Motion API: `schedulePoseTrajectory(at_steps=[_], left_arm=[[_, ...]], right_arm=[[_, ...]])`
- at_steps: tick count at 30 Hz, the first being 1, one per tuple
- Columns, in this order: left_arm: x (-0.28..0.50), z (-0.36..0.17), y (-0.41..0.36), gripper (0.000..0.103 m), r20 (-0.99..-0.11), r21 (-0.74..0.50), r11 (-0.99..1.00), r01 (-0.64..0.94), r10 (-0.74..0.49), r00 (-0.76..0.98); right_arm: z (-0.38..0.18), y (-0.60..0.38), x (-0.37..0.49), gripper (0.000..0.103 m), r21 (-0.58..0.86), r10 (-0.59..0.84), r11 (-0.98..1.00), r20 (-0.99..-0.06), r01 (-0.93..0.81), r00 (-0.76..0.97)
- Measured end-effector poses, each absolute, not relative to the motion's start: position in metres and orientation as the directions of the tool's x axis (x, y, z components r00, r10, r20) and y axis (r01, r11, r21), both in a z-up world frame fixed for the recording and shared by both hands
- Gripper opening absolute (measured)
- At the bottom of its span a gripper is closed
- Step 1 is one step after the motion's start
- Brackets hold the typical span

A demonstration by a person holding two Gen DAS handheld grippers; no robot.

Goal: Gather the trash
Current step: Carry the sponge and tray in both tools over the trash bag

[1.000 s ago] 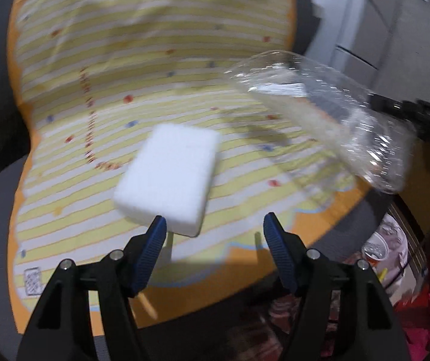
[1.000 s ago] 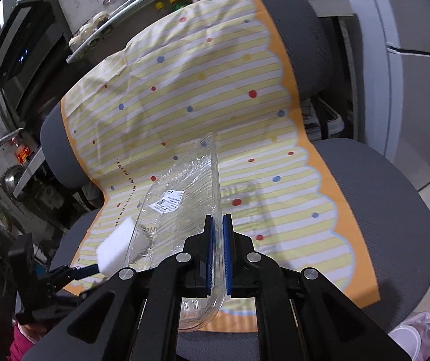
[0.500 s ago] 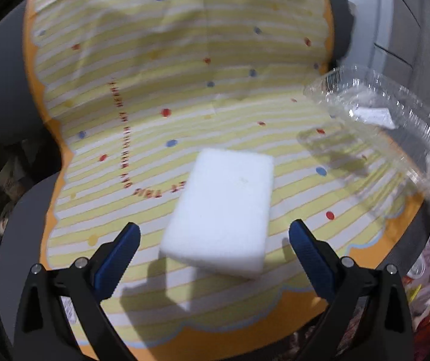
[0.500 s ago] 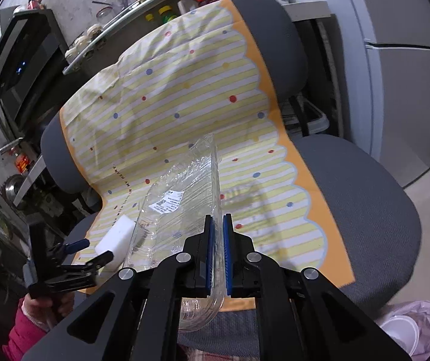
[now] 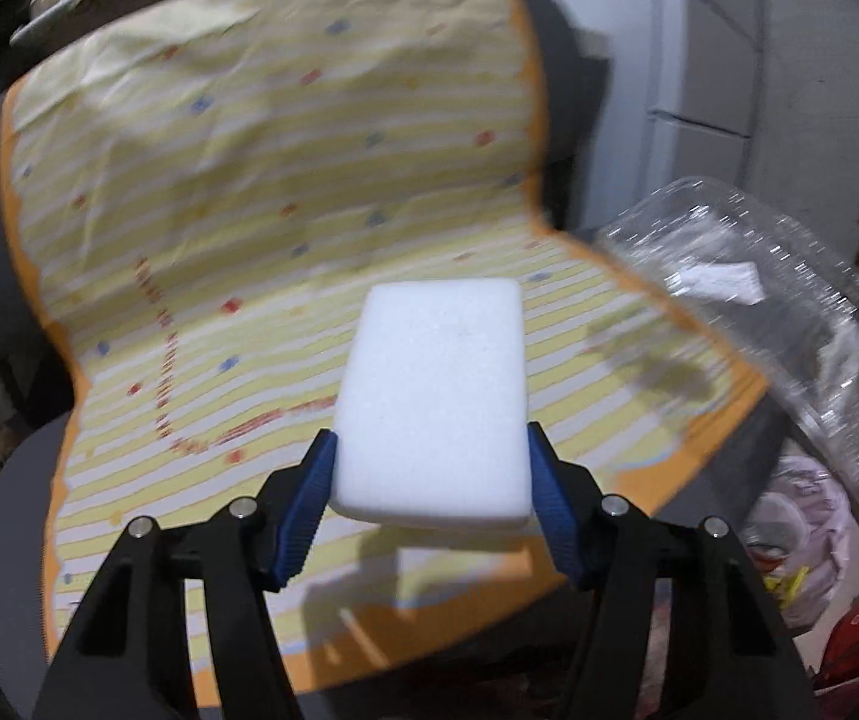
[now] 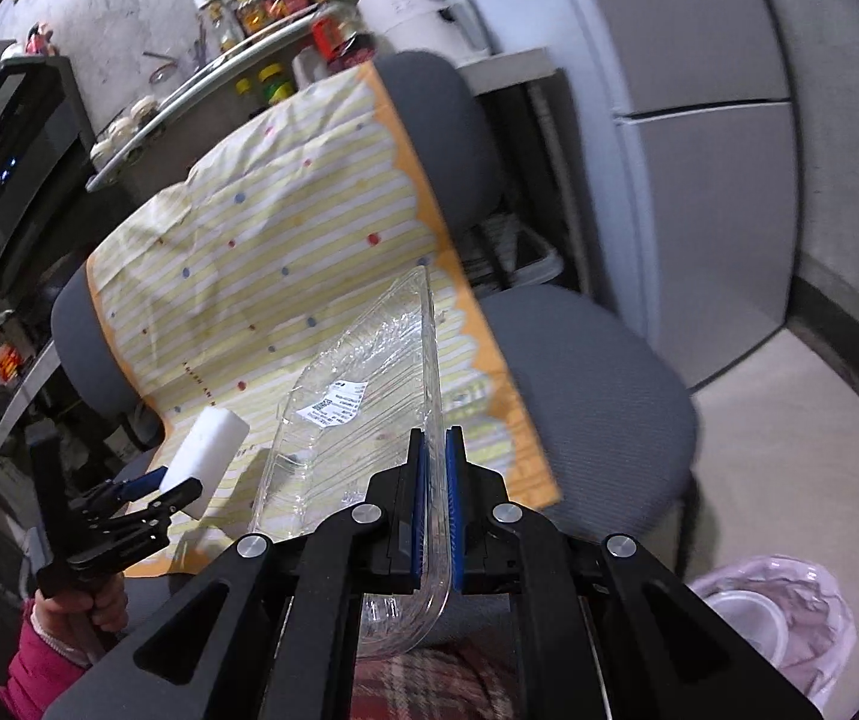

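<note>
Both claws grip: sponge (image 5: pixel 435 396); tray (image 6: pixel 363 396).

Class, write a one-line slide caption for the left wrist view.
Left gripper shut on a white sponge above a striped cloth, clear plastic tray at right.
</note>
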State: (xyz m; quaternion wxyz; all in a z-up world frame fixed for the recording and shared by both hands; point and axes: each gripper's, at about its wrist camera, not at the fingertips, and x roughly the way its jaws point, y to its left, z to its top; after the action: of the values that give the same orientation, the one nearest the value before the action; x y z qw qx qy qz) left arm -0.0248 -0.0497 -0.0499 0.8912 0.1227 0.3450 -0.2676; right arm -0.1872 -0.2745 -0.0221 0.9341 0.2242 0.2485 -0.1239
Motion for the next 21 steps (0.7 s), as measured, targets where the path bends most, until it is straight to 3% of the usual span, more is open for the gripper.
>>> schedulePoseTrajectory(at_steps=[11, 21], left_arm=[[-0.103, -0.033, -0.17, 0.061, -0.643, -0.026, 0.641, 0.767, -0.598, 0.479], [-0.143, -0.033, -0.212, 0.062, -0.65, -0.056, 0.545, 0.837, -0.656, 0.384]], right_arm=[[-0.037, -0.306, -0.297, 0.007, 0.347, -0.294, 0.769, -0.555, 0.537, 0.778], [-0.059, -0.336, -0.36, 0.008, 0.258, -0.412, 0.664, -0.658, 0.702, 0.631]])
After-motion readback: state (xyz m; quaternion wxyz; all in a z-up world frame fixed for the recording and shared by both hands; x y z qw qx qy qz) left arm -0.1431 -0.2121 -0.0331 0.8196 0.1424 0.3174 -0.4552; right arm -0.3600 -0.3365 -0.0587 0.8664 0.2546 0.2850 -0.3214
